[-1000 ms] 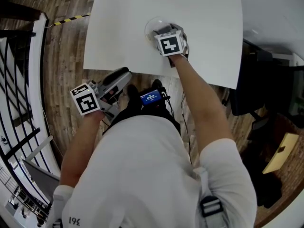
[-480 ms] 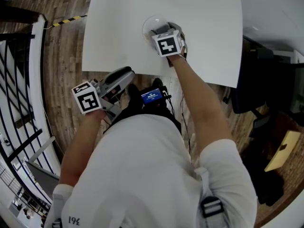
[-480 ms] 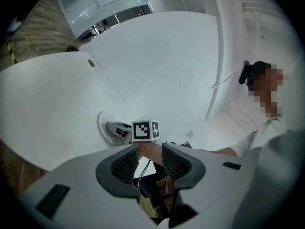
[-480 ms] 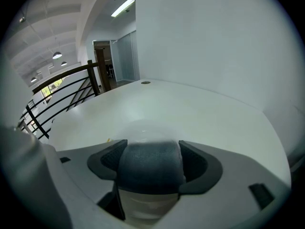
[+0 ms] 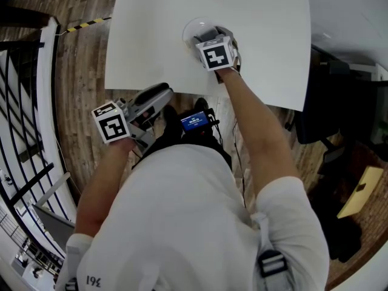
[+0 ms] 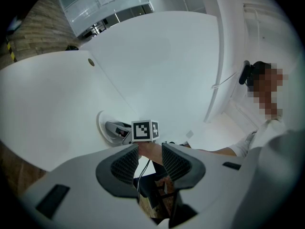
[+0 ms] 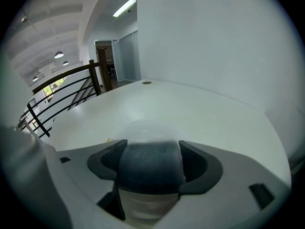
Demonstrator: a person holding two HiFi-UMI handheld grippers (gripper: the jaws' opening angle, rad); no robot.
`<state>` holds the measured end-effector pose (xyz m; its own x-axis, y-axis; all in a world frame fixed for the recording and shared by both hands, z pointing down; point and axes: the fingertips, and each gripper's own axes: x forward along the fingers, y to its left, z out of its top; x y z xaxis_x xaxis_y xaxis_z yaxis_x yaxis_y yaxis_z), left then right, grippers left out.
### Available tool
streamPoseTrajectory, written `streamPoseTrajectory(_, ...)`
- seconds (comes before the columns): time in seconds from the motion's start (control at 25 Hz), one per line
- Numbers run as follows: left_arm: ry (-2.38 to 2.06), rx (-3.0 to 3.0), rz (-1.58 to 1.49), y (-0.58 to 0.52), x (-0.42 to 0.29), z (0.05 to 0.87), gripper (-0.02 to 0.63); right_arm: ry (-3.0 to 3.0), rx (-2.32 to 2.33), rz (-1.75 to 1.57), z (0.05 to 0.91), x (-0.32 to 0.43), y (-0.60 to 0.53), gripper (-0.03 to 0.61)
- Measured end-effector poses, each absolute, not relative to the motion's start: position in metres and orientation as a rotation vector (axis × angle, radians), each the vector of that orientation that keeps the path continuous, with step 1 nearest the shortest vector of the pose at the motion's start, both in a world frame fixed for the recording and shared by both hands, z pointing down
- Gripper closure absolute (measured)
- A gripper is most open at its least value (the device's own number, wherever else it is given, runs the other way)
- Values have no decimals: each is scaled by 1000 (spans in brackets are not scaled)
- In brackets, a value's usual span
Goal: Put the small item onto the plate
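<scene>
The white plate (image 5: 193,29) lies on the white table (image 5: 151,35), near its front edge. My right gripper (image 5: 204,39) hovers right over the plate, shut on a small dark grey rounded item (image 7: 150,168). In the right gripper view the plate's pale rim (image 7: 143,128) shows just past the jaws. The head view hides the item under the gripper body. My left gripper (image 5: 162,93) hangs off the table by the person's waist, jaws open (image 6: 150,152) with nothing between them. From there the plate (image 6: 106,128) and the right gripper's marker cube (image 6: 144,130) are visible.
A black device with a blue screen (image 5: 194,123) hangs at the person's front, with cables. A black railing (image 5: 24,102) stands at the left over wood floor. A dark chair (image 5: 327,102) is at the table's right. A small hole (image 6: 90,61) marks the tabletop.
</scene>
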<state>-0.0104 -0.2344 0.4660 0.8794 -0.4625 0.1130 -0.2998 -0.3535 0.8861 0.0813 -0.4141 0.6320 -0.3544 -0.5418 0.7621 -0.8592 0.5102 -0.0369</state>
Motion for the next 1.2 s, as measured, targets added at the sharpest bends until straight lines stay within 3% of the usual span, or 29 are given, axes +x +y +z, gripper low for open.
streamPoseTrajectory(1.2, -554, 1999, -202, -232, -13, 457, 480, -2034, 1175, 597, 619, 91, -408, 225)
